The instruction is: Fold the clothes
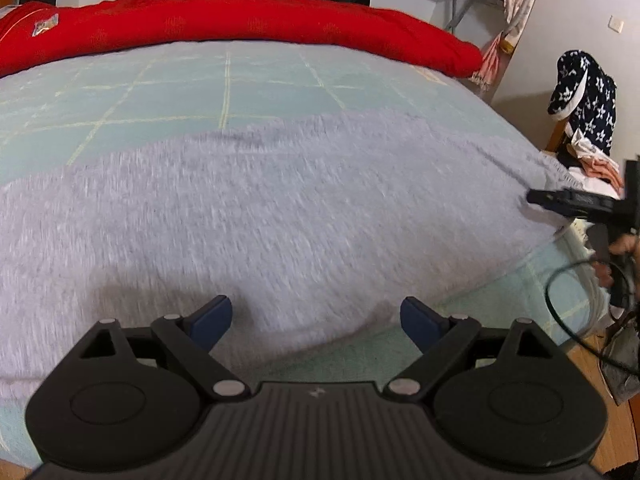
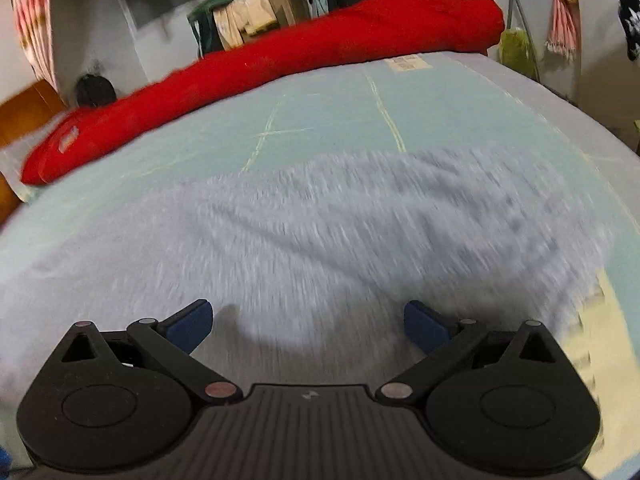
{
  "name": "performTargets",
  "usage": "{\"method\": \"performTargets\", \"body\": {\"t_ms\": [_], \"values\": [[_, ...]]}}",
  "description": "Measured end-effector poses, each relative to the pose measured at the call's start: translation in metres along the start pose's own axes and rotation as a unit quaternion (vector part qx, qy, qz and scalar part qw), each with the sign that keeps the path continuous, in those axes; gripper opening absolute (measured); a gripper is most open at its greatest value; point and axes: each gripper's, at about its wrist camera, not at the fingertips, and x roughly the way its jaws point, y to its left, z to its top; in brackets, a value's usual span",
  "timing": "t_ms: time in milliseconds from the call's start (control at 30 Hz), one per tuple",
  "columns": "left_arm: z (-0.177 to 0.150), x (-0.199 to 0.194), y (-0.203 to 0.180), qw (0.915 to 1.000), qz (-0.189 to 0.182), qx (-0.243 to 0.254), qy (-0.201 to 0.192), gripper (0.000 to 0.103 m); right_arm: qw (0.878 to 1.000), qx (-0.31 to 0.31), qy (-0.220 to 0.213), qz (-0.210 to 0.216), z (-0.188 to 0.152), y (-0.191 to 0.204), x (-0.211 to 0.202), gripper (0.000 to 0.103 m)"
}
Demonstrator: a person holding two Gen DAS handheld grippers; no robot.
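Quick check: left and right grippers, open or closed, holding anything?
Left gripper: open, holding nothing, above the grey garment.
Right gripper: open, holding nothing.

Fleece garment (image 1: 280, 200) spread on bed (image 1: 240, 84) ahead of left gripper (image 1: 316, 320) fingers, rolled quilt (image 1: 240, 24) behind it, right gripper (image 1: 576, 204) at garment's right edge.

Black ribbed tongs (image 1: 316, 322) with blue fingertips (image 1: 212, 320).
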Motion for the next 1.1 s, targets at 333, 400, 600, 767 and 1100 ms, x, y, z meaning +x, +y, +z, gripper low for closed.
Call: {"method": "performTargets", "body": {"t_ms": [333,400,600,767,1100], "values": [[0.006,-0.004,-0.013,0.9999,-0.005,0.013,-0.009,0.091,0.999,-0.015,0.010,0.029,0.036,0.011,0.000,0.103],[0.005,-0.005,-0.016,0.9998,-0.005,0.015,-0.008,0.091,0.999,-0.011,0.006,0.045,0.050,0.012,0.009,0.103],[-0.002,-0.010,-0.011,1.0000,-0.005,0.006,-0.004,0.091,0.997,0.007,0.068,0.037,0.055,-0.005,0.044,0.103],[-0.002,-0.008,-0.008,1.0000,0.002,0.004,-0.002,0.091,0.990,-0.010,0.134,0.039,0.043,0.004,0.018,0.103],[0.002,-0.006,-0.022,0.9997,-0.014,0.016,-0.008,0.091,0.988,0.022,0.092,0.123,0.063,0.023,0.019,0.103]]}}
